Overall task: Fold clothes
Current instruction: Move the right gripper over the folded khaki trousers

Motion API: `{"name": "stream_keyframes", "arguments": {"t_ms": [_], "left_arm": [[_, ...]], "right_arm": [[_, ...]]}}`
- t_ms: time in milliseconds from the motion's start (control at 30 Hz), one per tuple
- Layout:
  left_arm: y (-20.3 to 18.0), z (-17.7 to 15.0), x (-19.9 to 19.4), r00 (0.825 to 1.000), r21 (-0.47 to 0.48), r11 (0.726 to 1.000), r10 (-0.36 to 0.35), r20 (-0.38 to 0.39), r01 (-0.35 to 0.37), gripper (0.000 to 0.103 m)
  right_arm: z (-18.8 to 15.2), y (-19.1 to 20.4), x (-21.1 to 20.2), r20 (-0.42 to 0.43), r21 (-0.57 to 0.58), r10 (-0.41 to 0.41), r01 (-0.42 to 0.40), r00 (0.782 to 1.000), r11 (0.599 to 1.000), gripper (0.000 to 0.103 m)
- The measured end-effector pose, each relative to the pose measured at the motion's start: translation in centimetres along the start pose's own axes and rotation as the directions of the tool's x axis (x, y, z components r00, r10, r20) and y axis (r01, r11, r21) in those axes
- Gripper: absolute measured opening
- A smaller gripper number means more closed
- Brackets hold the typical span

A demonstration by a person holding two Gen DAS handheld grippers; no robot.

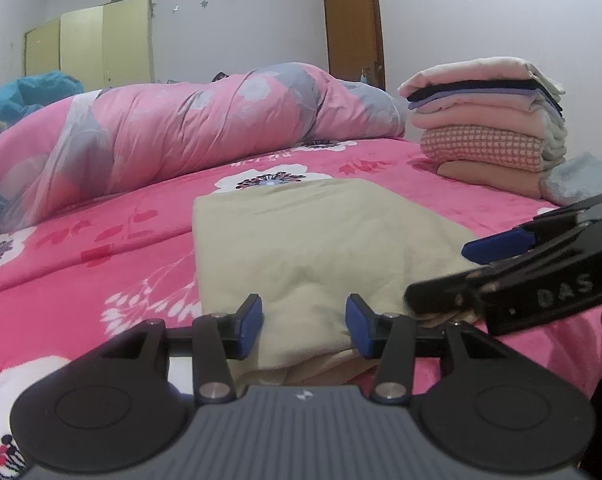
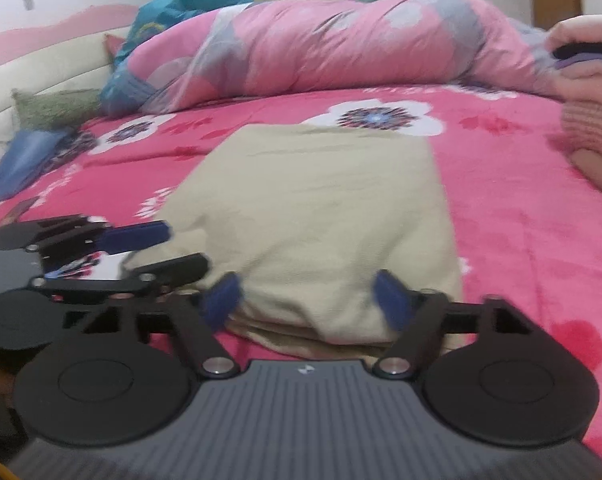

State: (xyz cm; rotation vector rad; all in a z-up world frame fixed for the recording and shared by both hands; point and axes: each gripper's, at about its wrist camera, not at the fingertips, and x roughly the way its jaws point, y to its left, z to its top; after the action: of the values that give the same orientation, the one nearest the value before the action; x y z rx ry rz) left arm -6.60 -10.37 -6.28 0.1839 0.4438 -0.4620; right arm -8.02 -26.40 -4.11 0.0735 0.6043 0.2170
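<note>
Nearest, the left tongs (image 1: 304, 322) and right tongs (image 2: 308, 300) both stand wide apart at the near edge of a beige garment (image 1: 321, 240), gripping nothing; the near hem sits between each pair of blue pads. The garment lies on the pink floral bed (image 1: 101, 248) as a neat, layered rectangle, so it appears largely folded, perhaps with a final fold or a move to the pile remaining. Its near edge is partly hidden behind the tongs, and the right view is blurred. Farther right, a stack of folded clothes (image 1: 485, 120) suggests earlier items are finished. Beyond lies a rumpled pink duvet (image 1: 205, 120).
</note>
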Motion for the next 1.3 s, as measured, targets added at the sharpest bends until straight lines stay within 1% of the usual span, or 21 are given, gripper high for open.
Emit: {"name": "stream_keyframes", "arguments": {"t_ms": [67, 200, 300, 367, 433, 467, 533, 633, 667, 767, 833, 900, 967, 1000, 1033, 1067, 1133, 1167, 1233, 1267, 1300], "left_arm": [[0.1, 0.1, 0.0, 1.0, -0.005, 1.0, -0.003, -0.005, 0.003, 0.049], [-0.5, 0.0, -0.4, 1.0, 0.02, 0.999, 0.028, -0.008, -0.028, 0.051], [-0.5, 0.0, -0.9, 0.999, 0.01, 0.999, 0.038, -0.015, -0.038, 0.052], [-0.4, -0.1, -1.2, 0.999, -0.006, 0.999, 0.041, -0.019, -0.041, 0.054], [-0.1, -0.4, -1.4, 0.999, -0.031, 0.999, 0.035, -0.021, -0.036, 0.055], [-0.1, -0.5, -1.4, 0.999, -0.031, 0.999, 0.035, -0.02, -0.036, 0.055], [0.0, -0.6, -1.6, 0.999, -0.031, 0.999, 0.034, -0.018, -0.035, 0.055], [0.2, -0.8, -2.0, 1.0, -0.035, 0.999, 0.029, -0.009, -0.029, 0.056], [0.3, -0.9, -2.3, 1.0, -0.04, 0.999, 0.028, 0.001, -0.028, 0.055], [1.0, -1.4, -3.7, 0.998, -0.083, 0.996, -0.004, 0.055, 0.008, 0.055], [1.3, -1.6, -4.3, 0.998, -0.093, 0.996, -0.004, 0.068, 0.011, 0.055], [1.5, -1.5, -4.6, 0.997, -0.095, 0.995, 0.001, 0.08, 0.007, 0.055], [1.9, -1.2, -4.7, 0.996, -0.097, 0.995, 0.007, 0.094, 0.002, 0.055], [2.1, -0.9, -4.6, 0.995, -0.104, 0.995, 0.004, 0.101, 0.006, 0.055], [2.1, -0.6, -4.4, 0.994, -0.109, 0.994, 0.0, 0.108, 0.012, 0.055], [2.1, -0.2, -3.9, 0.994, -0.108, 0.994, -0.007, 0.11, 0.019, 0.055], [1.9, 0.5, -2.8, 0.994, -0.099, 0.995, -0.02, 0.11, 0.031, 0.054], [1.8, 0.8, -2.1, 0.994, -0.092, 0.995, -0.028, 0.107, 0.038, 0.054], [1.5, 0.6, -0.5, 0.998, -0.074, 0.996, -0.036, 0.055, 0.04, 0.052], [1.3, 0.4, 0.3, 0.999, -0.064, 0.997, -0.04, 0.026, 0.042, 0.052], [1.2, 0.0, 0.6, 0.999, -0.057, 0.998, -0.039, 0.031, 0.041, 0.051]], "right_arm": [[0.3, 0.0, 0.0, -0.007, 0.018, 0.008, -0.008, 1.0, 1.0, 0.086], [1.0, -0.1, -1.0, 0.014, 0.063, 0.012, -0.013, 1.0, 0.998, 0.097], [1.4, 0.2, -2.2, 0.028, 0.036, -0.04, 0.039, 0.999, 0.999, 0.102], [1.6, 0.4, -2.5, -0.002, -0.004, -0.107, 0.107, 0.994, 0.994, 0.102], [1.8, 0.6, -2.8, -0.021, -0.055, -0.181, 0.18, 0.983, 0.982, 0.102], [1.9, 0.8, -3.1, -0.01, -0.085, -0.208, 0.206, 0.978, 0.975, 0.102], [2.0, 1.0, -3.9, 0.038, -0.137, -0.228, 0.231, 0.973, 0.963, 0.102], [2.8, 0.8, -4.5, 0.084, -0.165, -0.206, 0.217, 0.975, 0.962, 0.102], [3.2, 0.5, -4.4, 0.085, -0.151, -0.188, 0.199, 0.979, 0.968, 0.102], [4.4, -0.8, -4.3, 0.112, -0.044, -0.14, 0.146, 0.984, 0.988, 0.102], [5.3, -1.6, -3.8, 0.113, 0.044, -0.122, 0.118, 0.986, 0.992, 0.102], [6.2, -1.8, -2.6, 0.106, 0.064, -0.109, 0.103, 0.988, 0.993, 0.1], [6.8, -1.6, -1.4, 0.107, 0.057, -0.095, 0.089, 0.99, 0.994, 0.097], [7.0, -1.3, -0.8, 0.102, 0.042, -0.084, 0.08, 0.991, 0.996, 0.092], [7.2, -0.8, -0.2, 0.098, 0.028, -0.068, 0.066, 0.993, 0.997, 0.084], [7.4, -0.4, 0.4, 0.095, 0.013, -0.053, 0.052, 0.994, 0.999, 0.079], [7.4, 0.1, 1.3, 0.089, -0.016, -0.051, 0.053, 0.995, 0.998, 0.058], [7.4, 0.2, 1.8, 0.081, -0.032, -0.067, 0.07, 0.994, 0.997, 0.053], [6.9, 0.1, 3.0, 0.059, -0.072, -0.113, 0.117, 0.992, 0.99, 0.043], [6.4, -0.3, 3.9, 0.028, -0.097, -0.144, 0.146, 0.989, 0.985, 0.039], [5.6, -1.0, 5.2, -0.03, -0.108, -0.161, 0.157, 0.986, 0.982, 0.036]]}}
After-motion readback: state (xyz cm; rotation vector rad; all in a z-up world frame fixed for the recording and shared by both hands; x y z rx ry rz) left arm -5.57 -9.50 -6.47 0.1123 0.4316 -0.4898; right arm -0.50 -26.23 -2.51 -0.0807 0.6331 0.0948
